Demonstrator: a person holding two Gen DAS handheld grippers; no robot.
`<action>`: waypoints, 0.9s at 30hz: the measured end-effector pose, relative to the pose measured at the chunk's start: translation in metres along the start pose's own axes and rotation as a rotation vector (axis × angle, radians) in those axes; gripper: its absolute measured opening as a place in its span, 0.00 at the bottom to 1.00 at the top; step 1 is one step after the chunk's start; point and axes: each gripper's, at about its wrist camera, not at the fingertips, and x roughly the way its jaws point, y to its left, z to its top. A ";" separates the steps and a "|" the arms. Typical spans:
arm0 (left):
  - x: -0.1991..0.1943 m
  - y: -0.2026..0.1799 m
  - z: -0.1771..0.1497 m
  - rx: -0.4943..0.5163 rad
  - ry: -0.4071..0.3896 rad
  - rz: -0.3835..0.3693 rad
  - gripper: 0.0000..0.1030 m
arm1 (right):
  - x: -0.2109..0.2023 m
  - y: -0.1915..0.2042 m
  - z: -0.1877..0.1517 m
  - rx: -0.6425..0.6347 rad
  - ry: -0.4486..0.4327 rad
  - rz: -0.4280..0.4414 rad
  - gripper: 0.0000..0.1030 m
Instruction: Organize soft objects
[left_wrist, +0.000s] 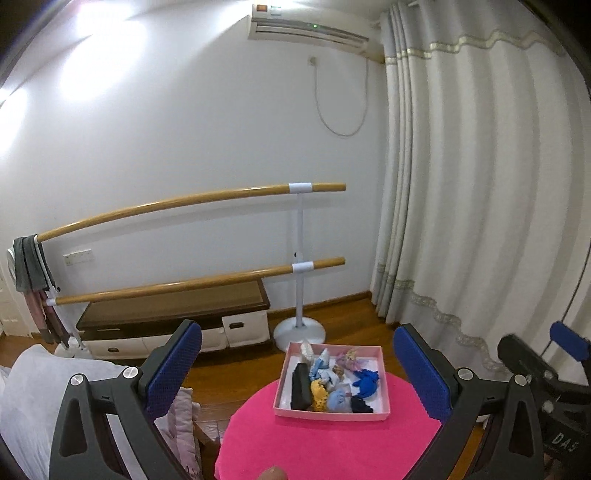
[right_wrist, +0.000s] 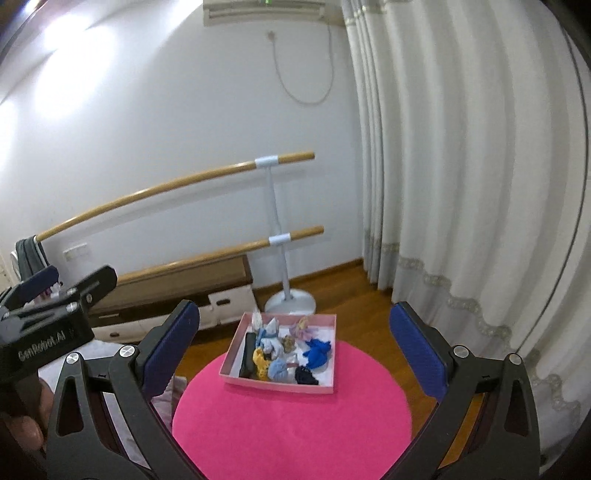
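Note:
A shallow pink box (left_wrist: 332, 415) sits on a round table under a bright pink cloth (left_wrist: 295, 443). Inside lie several soft hair ties: a black one (left_wrist: 301, 384), a royal blue one (left_wrist: 365, 382), a yellow one (left_wrist: 319, 395), a pale blue one (left_wrist: 338, 400) and a lilac one (left_wrist: 349, 358). My left gripper (left_wrist: 297, 326) hovers open above the table's near side, empty. My right gripper (right_wrist: 294, 308) is open and empty too, level with the left one and to its right. The same box (right_wrist: 277, 382) and cloth (right_wrist: 295, 424) show in the right wrist view.
A wooden double barre on a white stand (left_wrist: 300, 258) is behind the table, with a low cabinet (left_wrist: 173, 314) under it. Long curtains (left_wrist: 480, 184) fill the right. White bedding (left_wrist: 37, 387) lies at the left. A person's hand (right_wrist: 22, 424) holds the left gripper's handle.

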 end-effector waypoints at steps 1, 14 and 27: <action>-0.002 0.001 -0.003 -0.004 -0.004 -0.001 1.00 | -0.007 0.001 0.001 -0.001 -0.015 -0.003 1.00; -0.023 0.008 -0.010 -0.018 -0.036 0.001 1.00 | -0.033 0.002 -0.003 0.001 -0.064 -0.028 1.00; -0.026 0.011 0.002 -0.015 -0.029 -0.009 1.00 | -0.028 0.001 -0.005 0.000 -0.056 -0.024 1.00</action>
